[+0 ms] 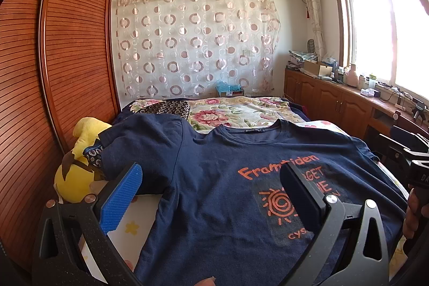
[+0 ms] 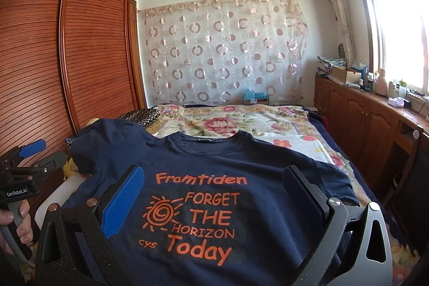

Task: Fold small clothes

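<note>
Navy T-shirt (image 2: 268,160) reading "Framtiden FORGET THE HORIZON Today", flat under both grippers' spread, empty jaws.

Spread-jawed left tool (image 1: 211,195) over navy T-shirt (image 1: 214,178)

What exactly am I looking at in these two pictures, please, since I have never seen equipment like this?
There is no robot: a person holds a handheld two-finger gripper in each hand, and a fisheye camera on each looks forward along its fingers. One picture comes from the left gripper, the other from the right gripper. The black arms with a blue pad framing each picture are those fingers. Both grippers are open and hold nothing. A navy T-shirt with orange print lies spread face-up on a bed with a floral bedspread. A yellow plush toy sits beside its sleeve.
</note>
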Motion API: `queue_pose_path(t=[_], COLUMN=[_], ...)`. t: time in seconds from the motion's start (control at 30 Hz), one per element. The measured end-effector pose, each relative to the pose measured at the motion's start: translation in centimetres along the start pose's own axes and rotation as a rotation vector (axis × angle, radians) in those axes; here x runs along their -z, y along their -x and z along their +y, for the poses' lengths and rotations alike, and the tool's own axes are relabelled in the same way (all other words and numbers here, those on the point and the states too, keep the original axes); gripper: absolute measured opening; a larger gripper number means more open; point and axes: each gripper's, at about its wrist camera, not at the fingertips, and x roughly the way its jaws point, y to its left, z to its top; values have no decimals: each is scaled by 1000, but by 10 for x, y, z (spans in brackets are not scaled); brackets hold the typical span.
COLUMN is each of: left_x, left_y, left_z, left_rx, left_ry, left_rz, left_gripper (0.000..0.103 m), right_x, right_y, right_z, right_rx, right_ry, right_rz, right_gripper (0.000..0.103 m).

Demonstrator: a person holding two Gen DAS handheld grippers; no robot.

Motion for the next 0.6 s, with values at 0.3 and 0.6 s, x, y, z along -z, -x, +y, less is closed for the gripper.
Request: queue_pose_path(t=[0.3,0.6], left_x=[0,0], left_y=[0,0], left_z=[0,0], left_rx=[0,-2], left_ry=[-1,-4], left_rz=[-1,-3], left_gripper=[103,103], right_x=[0,0], right_y=[0,0], right_z=[1,0], right_rx=[2,0], right_ry=[1,0], right_rz=[0,0], right_gripper=[102,102])
